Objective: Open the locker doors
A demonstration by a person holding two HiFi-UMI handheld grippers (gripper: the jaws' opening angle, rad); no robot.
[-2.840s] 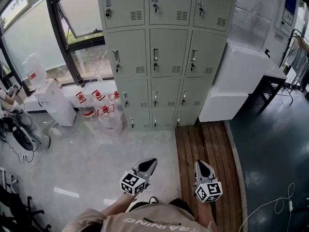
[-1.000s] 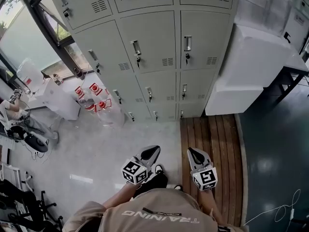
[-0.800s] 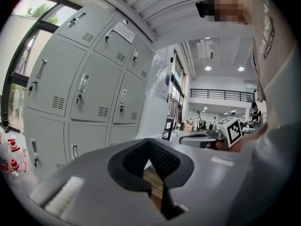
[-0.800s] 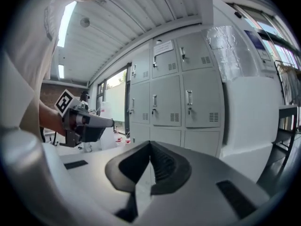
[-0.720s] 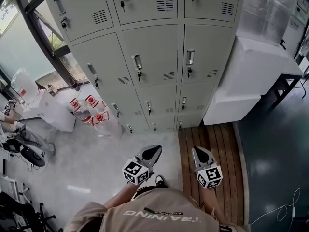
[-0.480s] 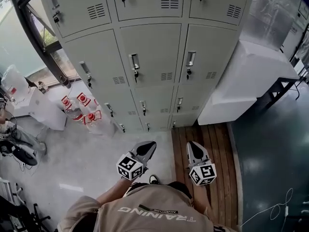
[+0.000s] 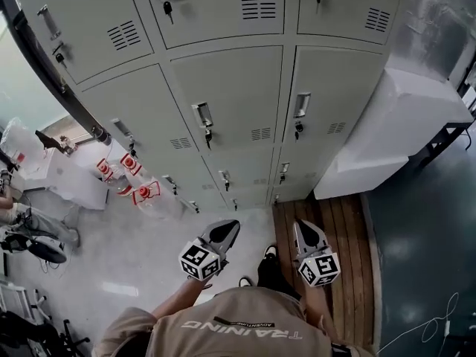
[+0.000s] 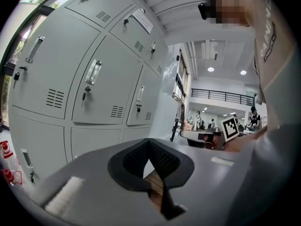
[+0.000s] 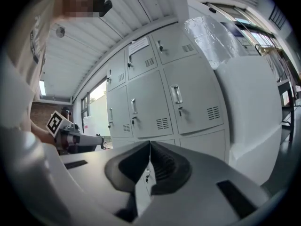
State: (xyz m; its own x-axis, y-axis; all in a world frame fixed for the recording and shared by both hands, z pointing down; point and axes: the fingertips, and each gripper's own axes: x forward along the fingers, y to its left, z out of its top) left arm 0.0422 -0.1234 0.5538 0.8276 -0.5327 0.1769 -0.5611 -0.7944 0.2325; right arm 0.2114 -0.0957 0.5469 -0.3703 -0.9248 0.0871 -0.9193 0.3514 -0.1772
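A bank of grey metal lockers [image 7: 238,80] fills the top of the head view, every door closed, each with a chrome handle and a key in its lock. Nearest ahead are the middle door's handle [image 7: 202,114] and the right door's handle [image 7: 301,104]. My left gripper [image 7: 227,230] and right gripper [image 7: 303,227] are held side by side at waist height, short of the lockers and touching nothing. Both are shut and empty. The left gripper view shows its tips [image 8: 149,141] meeting before the lockers [image 8: 61,79]; the right gripper view shows its tips [image 9: 150,142] the same, doors [image 9: 155,102] beyond.
Water jugs with red caps [image 7: 137,188] stand on the floor at the lockers' left foot. A white wrapped block [image 7: 405,117] abuts the lockers on the right. A wooden platform [image 7: 335,225] lies under my right side, pale floor [image 7: 126,251] under my left.
The lockers have come nearer and fill more of the head view as I walk up to them. Both grippers have travelled forward with me and stay shut.
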